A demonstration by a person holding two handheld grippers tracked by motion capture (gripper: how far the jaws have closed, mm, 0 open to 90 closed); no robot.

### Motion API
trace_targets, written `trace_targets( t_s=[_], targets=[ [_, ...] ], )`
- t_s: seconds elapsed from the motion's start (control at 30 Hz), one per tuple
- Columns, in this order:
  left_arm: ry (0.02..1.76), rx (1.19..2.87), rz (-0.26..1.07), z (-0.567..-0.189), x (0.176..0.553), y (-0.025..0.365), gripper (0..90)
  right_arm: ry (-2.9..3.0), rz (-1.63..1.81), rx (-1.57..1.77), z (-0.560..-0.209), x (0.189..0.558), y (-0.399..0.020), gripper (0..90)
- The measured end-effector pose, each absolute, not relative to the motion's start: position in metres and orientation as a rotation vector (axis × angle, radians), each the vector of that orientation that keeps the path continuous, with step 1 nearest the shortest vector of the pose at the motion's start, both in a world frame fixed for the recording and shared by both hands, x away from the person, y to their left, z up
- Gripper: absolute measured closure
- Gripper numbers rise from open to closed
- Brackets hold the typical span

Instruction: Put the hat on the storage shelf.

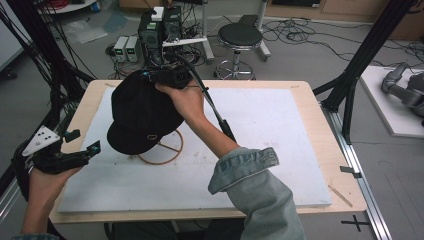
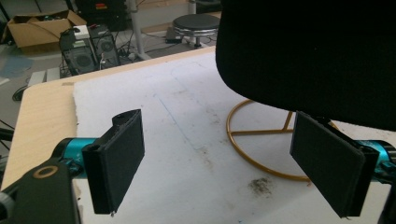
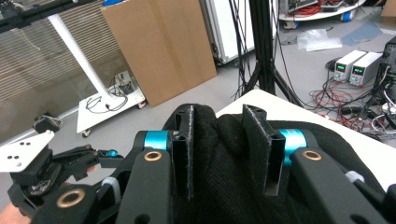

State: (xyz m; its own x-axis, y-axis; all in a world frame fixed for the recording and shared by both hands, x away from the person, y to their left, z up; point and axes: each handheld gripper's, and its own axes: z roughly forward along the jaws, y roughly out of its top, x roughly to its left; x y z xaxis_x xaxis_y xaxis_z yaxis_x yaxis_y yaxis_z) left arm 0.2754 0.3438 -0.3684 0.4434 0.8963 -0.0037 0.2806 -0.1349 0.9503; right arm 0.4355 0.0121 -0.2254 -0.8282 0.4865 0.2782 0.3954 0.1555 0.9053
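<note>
I'm looking down on a workshop floor strewn with cables, a round stool point(image 1: 240, 37) and some power supplies beyond a wooden worktop point(image 1: 320, 125) that carries a white foam mat point(image 1: 260, 125). On that mat stands a gold wire stand point(image 1: 167, 150), its ring base lying flat. My right gripper point(image 1: 167, 76) holds a black cap point(image 1: 140, 117) above the stand; the cap hangs tilted over the ring, its lower edge close to the wire, though I cannot tell whether it touches. In the right gripper view my jaws are drawn in on a bunched fold of the cap's black fabric point(image 3: 217, 154), which fills the gap between the pads, so I read them as clamped on the cap. My left gripper point(image 1: 82, 150) hovers at the left edge of the worktop, just off the mat's corner and apart from the cap. In the left gripper view its jaws stand wide apart with nothing between them, the cap's dark crown point(image 2: 308, 56) looming overhead and the gold ring point(image 2: 252, 149) beyond.
</note>
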Motion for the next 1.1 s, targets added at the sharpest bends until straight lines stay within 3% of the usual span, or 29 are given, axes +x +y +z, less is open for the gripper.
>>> trace_targets(
  t_s=[0.37,0.63,0.9,1.1],
  targets=[
    [1.037,1.647,0.761,-0.363,0.272,0.348,18.0,2.370,1.762,0.917,-0.235,0.437,0.013,56.3],
    [1.034,1.647,0.762,-0.362,0.272,0.347,18.0,2.363,1.790,0.937,-0.239,0.440,0.006,57.4],
    [1.022,1.647,0.761,-0.360,0.273,0.345,18.0,2.339,1.749,0.943,-0.235,0.435,-0.004,46.1],
    [1.017,1.639,0.763,-0.356,0.276,0.346,18.0,2.284,1.720,0.939,-0.230,0.426,-0.023,42.4]
  ],
)
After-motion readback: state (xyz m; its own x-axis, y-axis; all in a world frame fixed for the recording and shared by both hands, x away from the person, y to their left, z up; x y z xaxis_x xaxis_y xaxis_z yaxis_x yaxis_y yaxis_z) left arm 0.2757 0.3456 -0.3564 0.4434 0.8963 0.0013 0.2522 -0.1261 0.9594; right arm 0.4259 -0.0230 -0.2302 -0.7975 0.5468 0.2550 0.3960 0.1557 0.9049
